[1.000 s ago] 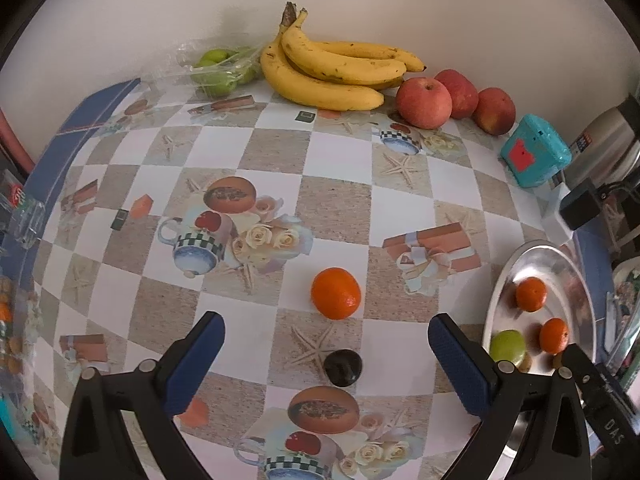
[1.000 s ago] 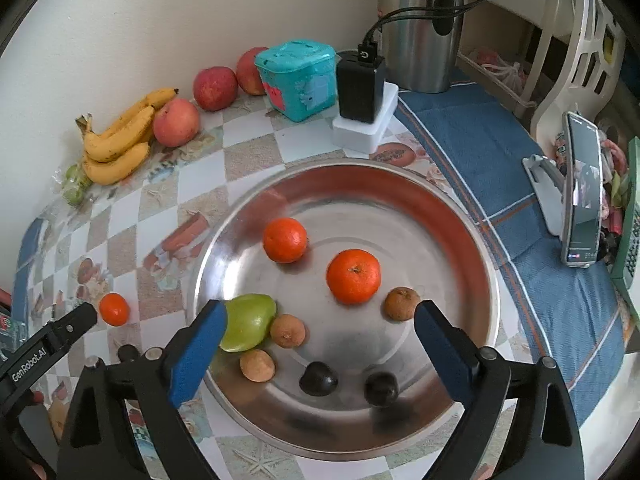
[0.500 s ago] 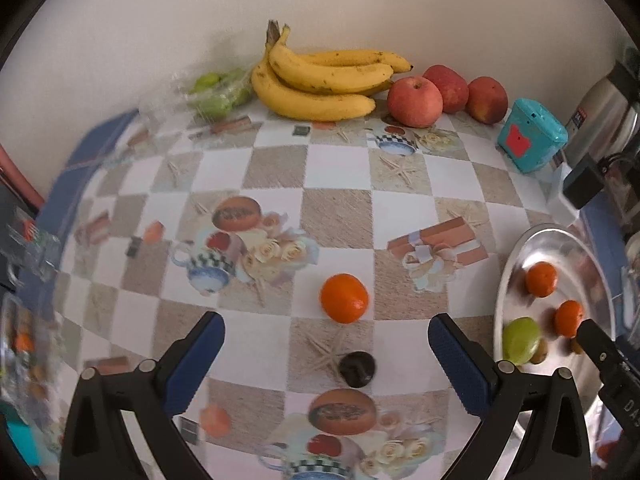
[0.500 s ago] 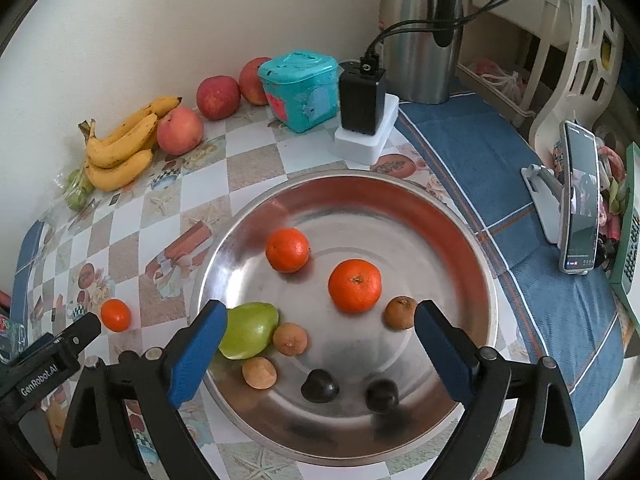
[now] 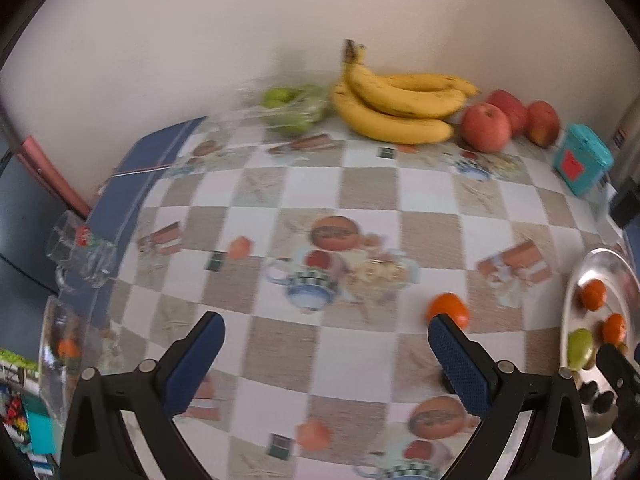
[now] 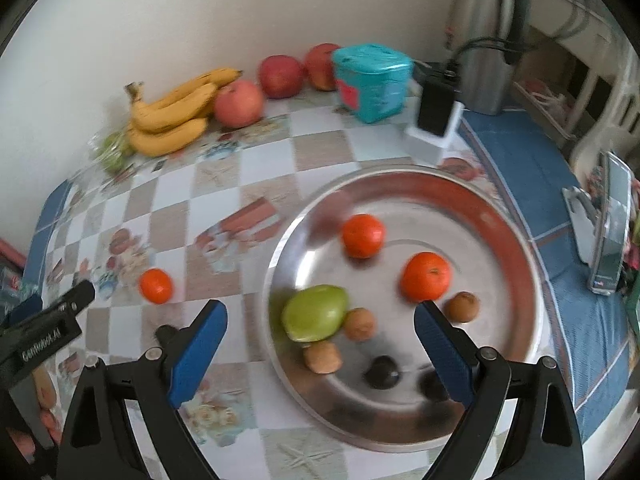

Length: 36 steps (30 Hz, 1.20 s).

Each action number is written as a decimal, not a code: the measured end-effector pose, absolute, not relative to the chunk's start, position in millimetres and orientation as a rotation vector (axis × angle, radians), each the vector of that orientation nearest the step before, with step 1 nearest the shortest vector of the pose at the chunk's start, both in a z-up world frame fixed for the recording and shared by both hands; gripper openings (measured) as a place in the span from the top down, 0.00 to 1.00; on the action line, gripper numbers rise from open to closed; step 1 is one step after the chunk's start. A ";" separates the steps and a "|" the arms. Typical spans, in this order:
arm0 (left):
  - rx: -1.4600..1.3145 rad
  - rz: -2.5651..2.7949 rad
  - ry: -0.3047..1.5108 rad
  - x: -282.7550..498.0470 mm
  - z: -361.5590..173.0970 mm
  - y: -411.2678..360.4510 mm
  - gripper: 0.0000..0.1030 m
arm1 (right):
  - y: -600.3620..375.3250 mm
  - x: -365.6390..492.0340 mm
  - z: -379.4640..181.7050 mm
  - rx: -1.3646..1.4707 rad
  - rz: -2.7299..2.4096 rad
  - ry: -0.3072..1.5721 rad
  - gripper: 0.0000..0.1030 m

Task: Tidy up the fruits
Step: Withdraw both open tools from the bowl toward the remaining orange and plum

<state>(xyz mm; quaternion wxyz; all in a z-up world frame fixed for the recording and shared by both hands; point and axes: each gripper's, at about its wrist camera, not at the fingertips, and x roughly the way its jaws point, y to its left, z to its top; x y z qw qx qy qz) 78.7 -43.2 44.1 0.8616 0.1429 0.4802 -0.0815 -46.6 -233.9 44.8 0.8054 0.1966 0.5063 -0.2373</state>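
Two views, both blurred. In the left wrist view, the left gripper (image 5: 326,354) fills the bottom of the frame with its jaws wide and nothing between them. One orange (image 5: 447,311) lies loose on the checked tabletop (image 5: 372,196), at centre right, partly hidden by the right blue finger (image 5: 460,364). Along the wall at the top lie bananas (image 5: 396,108), with apples (image 5: 486,127) to their right and a bag of green fruit (image 5: 294,110) to their left. A teal box (image 5: 582,164) stands at the right edge. The tray (image 5: 596,264) shows at lower right, holding oranges and a green fruit (image 5: 580,348).

In the right wrist view, the right gripper (image 6: 320,344) sits low in the frame, jaws wide and empty, above the near left part of the tray (image 6: 500,208). Inside the tray lie two oranges (image 6: 363,236), a green fruit (image 6: 314,314), three small brown fruits (image 6: 360,324) and two dark ones (image 6: 382,372). The loose orange (image 6: 156,286) rests on the tabletop left of the tray, near the left gripper (image 6: 48,332) at the frame's left edge. Bananas (image 6: 176,116), apples (image 6: 238,104) and the teal box (image 6: 372,80) line the wall at the top; a kettle (image 6: 484,40) stands at upper right.
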 end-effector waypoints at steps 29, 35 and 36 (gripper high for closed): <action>0.221 -0.078 1.067 105.6 34.9 26.2 0.00 | -126.2 27.2 23.1 0.365 -0.249 1.148 0.08; 0.207 -0.105 1.161 112.4 6.6 19.4 0.00 | -129.1 30.1 4.7 0.368 -0.256 1.196 0.08; 0.210 -0.104 1.175 113.1 1.8 18.2 0.00 | -129.8 30.6 1.4 0.371 -0.255 1.204 0.08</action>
